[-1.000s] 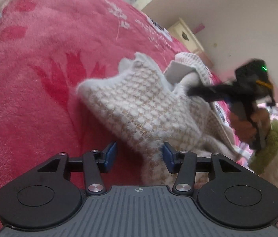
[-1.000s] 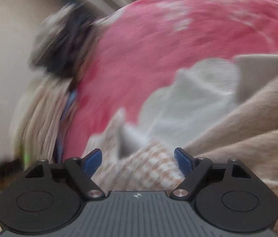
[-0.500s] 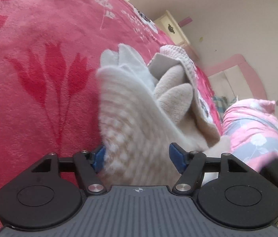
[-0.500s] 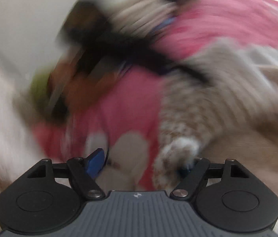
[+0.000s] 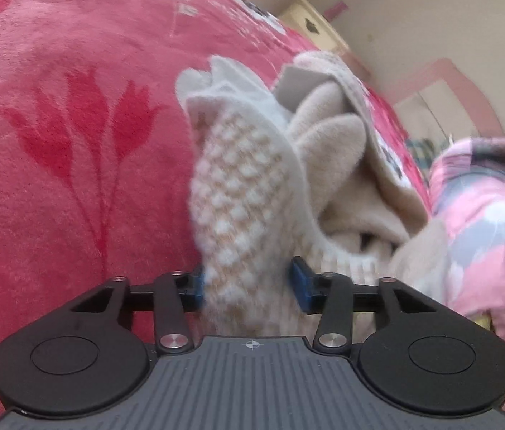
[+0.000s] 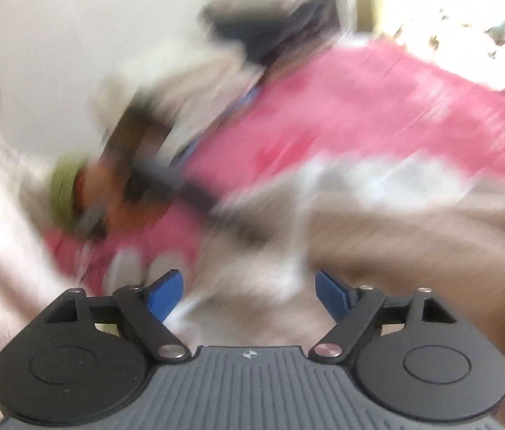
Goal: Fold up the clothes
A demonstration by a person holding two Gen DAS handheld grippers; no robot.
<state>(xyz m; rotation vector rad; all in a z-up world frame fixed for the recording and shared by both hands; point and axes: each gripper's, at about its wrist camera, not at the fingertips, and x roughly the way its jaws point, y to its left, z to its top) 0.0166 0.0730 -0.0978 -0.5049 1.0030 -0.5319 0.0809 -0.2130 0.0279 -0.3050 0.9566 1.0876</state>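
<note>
**Fleece garment: soft, floppy, grab it by the hem**

Cream checked fleece garment sits bunched on the pink bed cover, one flap standing up, plush lining and a grey tag showing behind it. Left gripper: a thick fold of it sits between the blue fingers, which are closing on it and look to be pressing both sides. Right gripper: fingers apart and opening, nothing clearly between them; that view is heavily smeared, fabric only below.

Handling guess: light, thick, no stiffness, so it will sag and drag wherever unsupported. Fuzzy pile should grip well. Best hold is a hem or corner, single layer, not the bulky middle
</note>
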